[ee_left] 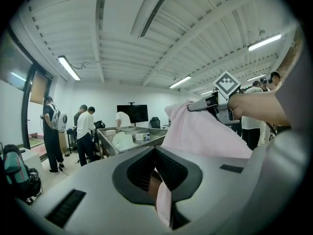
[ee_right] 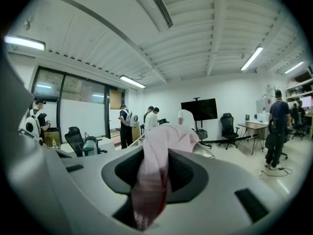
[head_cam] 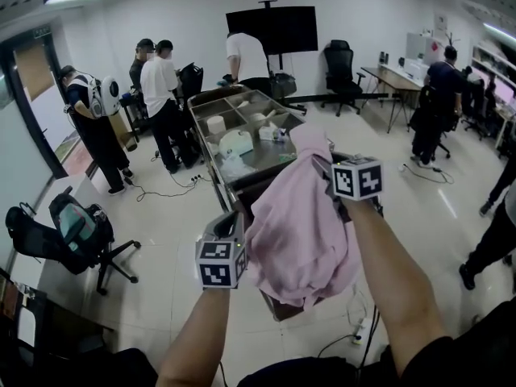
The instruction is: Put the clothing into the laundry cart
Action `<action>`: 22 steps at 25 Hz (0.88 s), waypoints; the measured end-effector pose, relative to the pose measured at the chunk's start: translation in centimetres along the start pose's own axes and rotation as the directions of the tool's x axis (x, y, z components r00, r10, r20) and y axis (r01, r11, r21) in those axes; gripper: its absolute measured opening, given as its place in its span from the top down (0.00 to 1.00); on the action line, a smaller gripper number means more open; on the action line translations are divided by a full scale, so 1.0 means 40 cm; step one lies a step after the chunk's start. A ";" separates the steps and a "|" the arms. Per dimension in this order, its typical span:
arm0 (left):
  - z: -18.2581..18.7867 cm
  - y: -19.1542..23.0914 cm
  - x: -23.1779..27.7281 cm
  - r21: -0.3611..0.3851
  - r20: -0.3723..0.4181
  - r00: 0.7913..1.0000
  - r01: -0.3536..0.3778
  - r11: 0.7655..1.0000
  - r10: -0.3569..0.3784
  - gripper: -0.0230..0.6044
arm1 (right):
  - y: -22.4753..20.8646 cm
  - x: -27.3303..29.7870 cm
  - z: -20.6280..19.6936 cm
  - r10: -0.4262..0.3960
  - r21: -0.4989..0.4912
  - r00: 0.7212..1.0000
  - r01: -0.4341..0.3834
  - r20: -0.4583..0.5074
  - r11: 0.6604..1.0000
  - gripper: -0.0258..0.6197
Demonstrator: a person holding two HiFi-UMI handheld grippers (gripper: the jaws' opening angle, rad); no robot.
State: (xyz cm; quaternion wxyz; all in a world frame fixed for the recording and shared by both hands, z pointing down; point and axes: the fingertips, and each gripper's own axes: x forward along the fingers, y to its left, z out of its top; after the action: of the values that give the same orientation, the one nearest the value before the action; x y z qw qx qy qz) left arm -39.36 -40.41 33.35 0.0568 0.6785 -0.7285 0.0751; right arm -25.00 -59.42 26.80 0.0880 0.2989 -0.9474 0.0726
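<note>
A pink garment (head_cam: 298, 232) hangs bunched between my two grippers above the near end of the metal laundry cart (head_cam: 211, 156). My left gripper (head_cam: 234, 226) grips its lower left edge; in the left gripper view a pink fold (ee_left: 164, 199) is pinched between the shut jaws (ee_left: 157, 173). My right gripper (head_cam: 326, 166) holds the top of the cloth, higher and further forward. In the right gripper view a thick wad of the garment (ee_right: 157, 146) fills the gap between the jaws (ee_right: 155, 168). The cloth hides the cart's near end.
The cart's top compartments hold white items (head_cam: 235, 142). Several people stand behind it near a wall screen (head_cam: 272, 29). An office chair with a backpack (head_cam: 76, 230) stands at left. Cables (head_cam: 161, 190) and a power strip (head_cam: 359, 329) lie on the floor. Desks (head_cam: 395, 75) line the right.
</note>
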 end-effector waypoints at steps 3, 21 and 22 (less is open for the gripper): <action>0.005 -0.015 0.013 0.008 0.001 1.000 -0.001 1.000 0.001 0.97 | -0.015 0.013 -0.028 0.001 -0.007 1.000 -0.001 -0.031 1.000 0.69; 0.017 -0.110 0.059 0.023 -0.009 0.999 0.043 0.999 -0.043 0.97 | -0.021 -0.087 -0.070 0.046 -0.026 0.999 -0.047 -0.018 0.999 0.66; 0.017 -0.115 0.059 0.023 -0.010 0.999 0.047 0.999 -0.047 0.97 | -0.022 -0.097 -0.070 0.046 -0.019 0.999 -0.047 -0.010 0.999 0.66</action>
State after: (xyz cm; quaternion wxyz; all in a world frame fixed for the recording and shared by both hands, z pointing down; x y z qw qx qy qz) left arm -34.92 -43.18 33.27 0.0541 0.6958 -0.7111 0.0856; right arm -21.03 -57.45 28.81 0.0938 0.2756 -0.9543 0.0671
